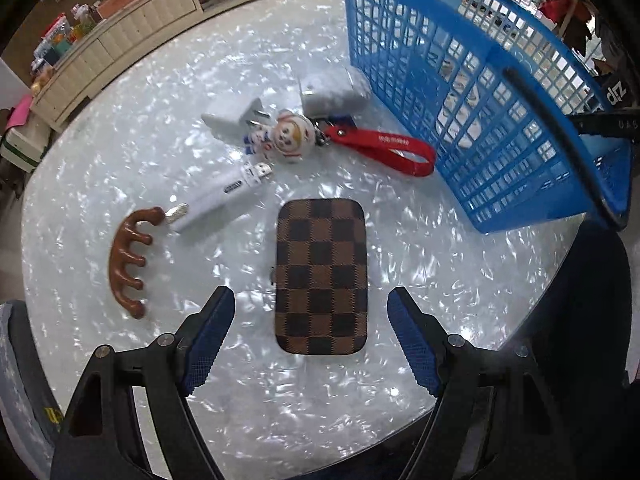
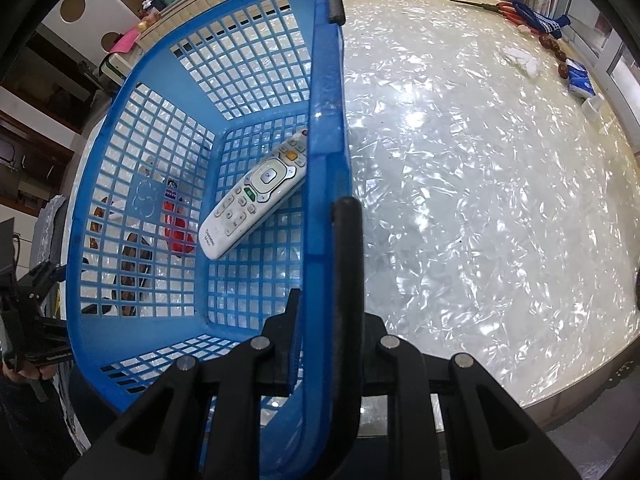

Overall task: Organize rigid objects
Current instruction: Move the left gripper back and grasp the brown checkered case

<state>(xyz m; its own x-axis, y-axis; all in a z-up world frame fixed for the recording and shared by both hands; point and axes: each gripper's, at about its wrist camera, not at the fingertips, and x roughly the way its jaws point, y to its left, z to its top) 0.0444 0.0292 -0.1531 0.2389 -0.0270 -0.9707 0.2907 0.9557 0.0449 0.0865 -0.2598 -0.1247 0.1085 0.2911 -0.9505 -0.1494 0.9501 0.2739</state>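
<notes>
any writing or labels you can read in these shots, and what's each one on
"OK": centre button of the white remote in the blue basket.
Remote's brand print at its lower end: too blurred.
Red strap: white print, unreadable.
White lighter: dark label, unreadable.
Checkered case: none.

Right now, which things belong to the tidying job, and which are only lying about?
Job: blue basket, remote inside it, checkered case, wooden massager, doll keychain, white chargers.
Lying about: scissors, tissue packet.

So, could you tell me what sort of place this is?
Probably a home living or dining room: a glossy pearly table, a cream sideboard crowded with household clutter, and hanging clothes near a window.
</notes>
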